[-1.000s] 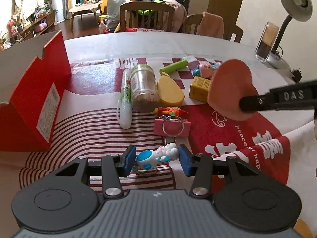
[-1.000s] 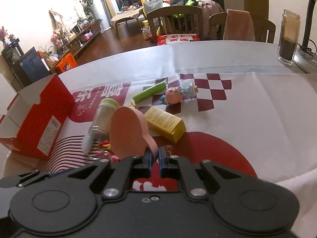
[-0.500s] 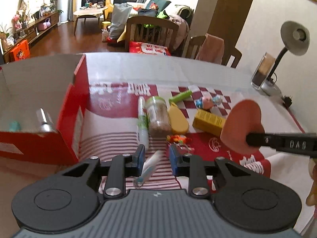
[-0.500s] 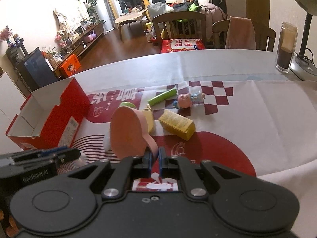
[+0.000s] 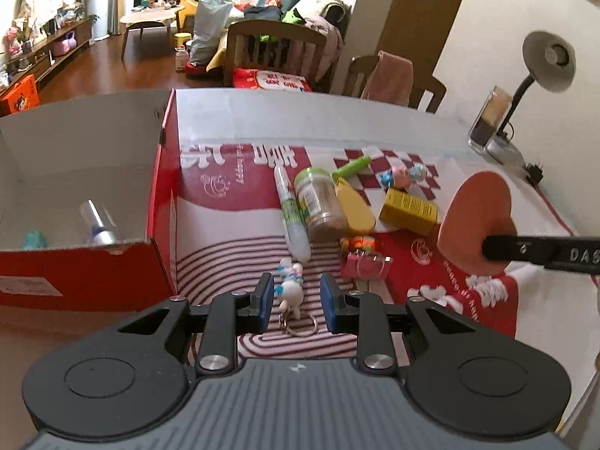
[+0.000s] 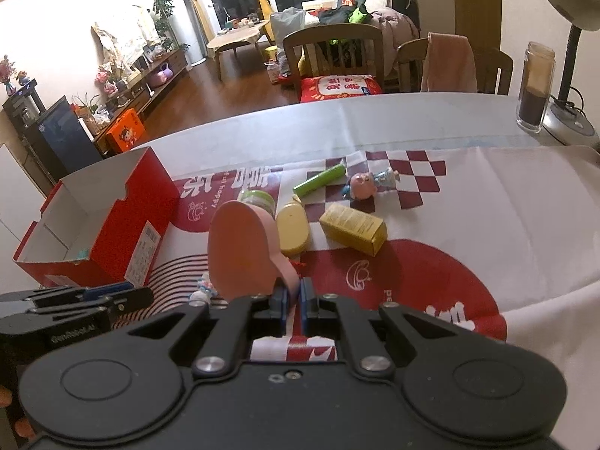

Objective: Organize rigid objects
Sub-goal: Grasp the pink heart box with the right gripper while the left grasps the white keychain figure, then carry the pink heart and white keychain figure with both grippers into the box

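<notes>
At six o'clock the narrow claw of the left gripper flanks a small white-and-blue toy figure on a key ring, though I cannot tell if it pinches it. At three o'clock the right gripper clamps a flat pink heart-shaped piece. Little seems done: the red cardboard box at nine o'clock holds a clear little bottle, seen only from the left, and a teal trinket, while the green-lidded plastic jar and its neighbours at twelve wait.
</notes>
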`<state>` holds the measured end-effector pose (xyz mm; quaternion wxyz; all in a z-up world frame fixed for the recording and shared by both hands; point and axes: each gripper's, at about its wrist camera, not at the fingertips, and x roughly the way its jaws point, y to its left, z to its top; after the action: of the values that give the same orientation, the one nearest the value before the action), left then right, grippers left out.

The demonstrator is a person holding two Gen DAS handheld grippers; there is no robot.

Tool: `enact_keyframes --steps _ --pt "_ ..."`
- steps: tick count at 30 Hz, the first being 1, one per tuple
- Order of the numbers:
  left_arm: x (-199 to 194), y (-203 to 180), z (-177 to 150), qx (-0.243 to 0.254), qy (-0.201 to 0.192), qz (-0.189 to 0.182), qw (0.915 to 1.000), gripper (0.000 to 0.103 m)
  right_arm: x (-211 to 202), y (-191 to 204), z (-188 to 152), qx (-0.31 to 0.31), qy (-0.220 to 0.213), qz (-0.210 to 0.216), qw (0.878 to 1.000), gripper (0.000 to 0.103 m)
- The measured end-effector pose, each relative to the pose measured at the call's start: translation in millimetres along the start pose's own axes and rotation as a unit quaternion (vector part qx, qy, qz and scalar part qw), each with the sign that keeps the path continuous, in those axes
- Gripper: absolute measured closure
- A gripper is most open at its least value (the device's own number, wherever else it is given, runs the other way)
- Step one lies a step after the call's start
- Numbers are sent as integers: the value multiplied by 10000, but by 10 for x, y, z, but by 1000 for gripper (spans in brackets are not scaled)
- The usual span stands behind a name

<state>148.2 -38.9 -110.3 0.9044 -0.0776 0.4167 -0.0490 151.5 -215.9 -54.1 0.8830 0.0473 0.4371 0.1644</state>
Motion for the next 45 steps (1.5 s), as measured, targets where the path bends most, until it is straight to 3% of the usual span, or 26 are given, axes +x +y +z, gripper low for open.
enact_keyframes --steps 5,6,9,10,18,22,27,34,45 --pt "255 -22 -65 204 182 28 9996 74 4 -9 -30 14 -6 -30 10000 97" --pt "327 -32 -72 239 204 84 9995 69 12 -21 -36 34 3 -33 10000 97" --pt "467 -71 -90 342 198 139 9991 39 17 -67 -57 45 48 -46 10000 97" --pt "510 -80 -98 391 166 173 9989 37 23 -84 -66 48 69 -53 10000 97" --pt "866 -163 -136 708 287 536 9956 40 41 -257 -104 88 166 -100 9998 97" --pt "928 -179 -168 805 314 662 9941 60 41 -325 -106 89 182 -92 9998 97" --pt "934 -237 -177 918 224 744 9927 75 54 -371 -107 82 212 -63 9997 97" --pt "824 -221 -148 800 139 784 9936 75 71 -345 -80 62 244 -28 9997 97" --pt "214 -62 92 418 -201 319 9984 75 10 -21 71 -85 74 78 9999 97"
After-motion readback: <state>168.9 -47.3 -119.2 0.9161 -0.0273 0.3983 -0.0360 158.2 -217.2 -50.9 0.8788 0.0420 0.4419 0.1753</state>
